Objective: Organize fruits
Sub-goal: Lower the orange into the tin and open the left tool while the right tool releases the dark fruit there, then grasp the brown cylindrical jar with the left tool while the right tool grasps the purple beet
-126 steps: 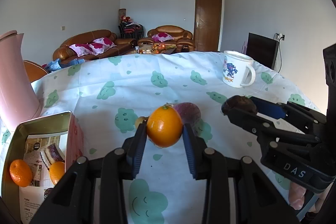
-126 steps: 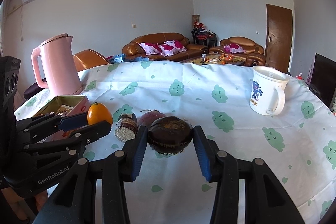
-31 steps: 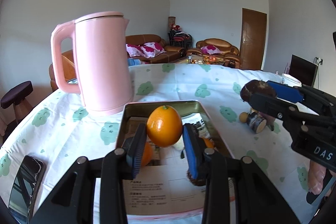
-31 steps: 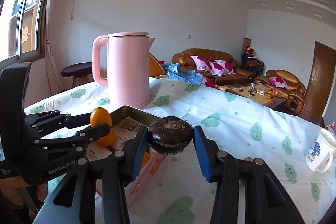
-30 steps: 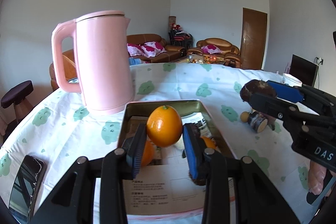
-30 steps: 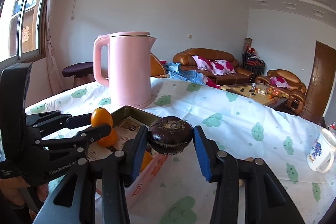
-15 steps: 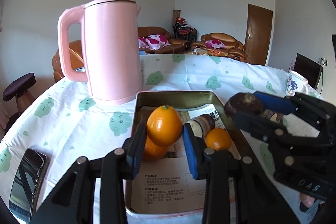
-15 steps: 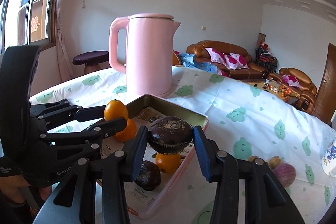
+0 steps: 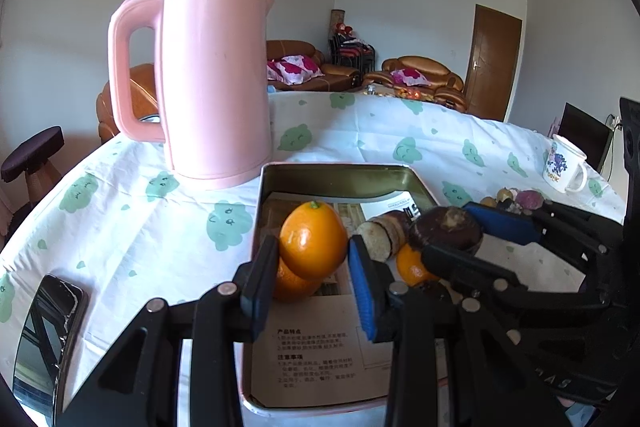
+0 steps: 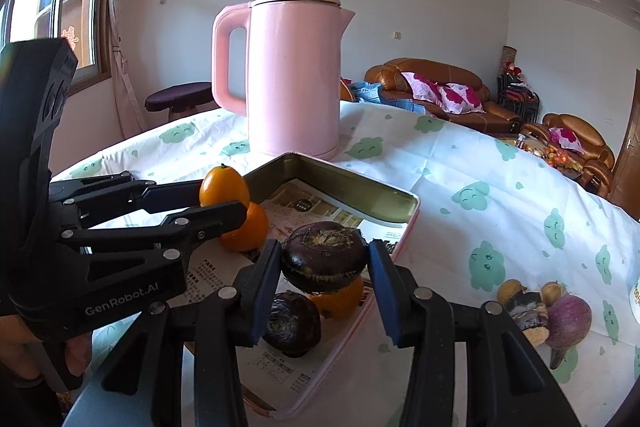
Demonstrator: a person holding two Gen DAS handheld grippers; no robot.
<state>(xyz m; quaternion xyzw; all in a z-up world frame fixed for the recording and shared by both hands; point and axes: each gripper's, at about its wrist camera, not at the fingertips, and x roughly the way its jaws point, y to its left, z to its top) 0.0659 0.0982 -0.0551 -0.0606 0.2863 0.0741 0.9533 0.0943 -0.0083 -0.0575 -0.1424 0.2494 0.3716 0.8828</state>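
Moved: both tongs came from open surface (image 9: 120, 211) to above tin (image 9: 340, 173).
Left tongs (image 9: 313, 269): clamped on orange (image 9: 313, 245), firm, sides.
Right tongs (image 10: 324, 269): clamped on dark fruit (image 10: 324, 256), 3 o'clock.

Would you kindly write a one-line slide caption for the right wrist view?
Right gripper holds a dark fruit above the tin; left gripper brings an orange.

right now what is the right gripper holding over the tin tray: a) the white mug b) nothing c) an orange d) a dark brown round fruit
d: the right gripper has its pads pressed on both sides of a dark brown round fruit above the tin tray, while the orange is clamped in the left gripper.
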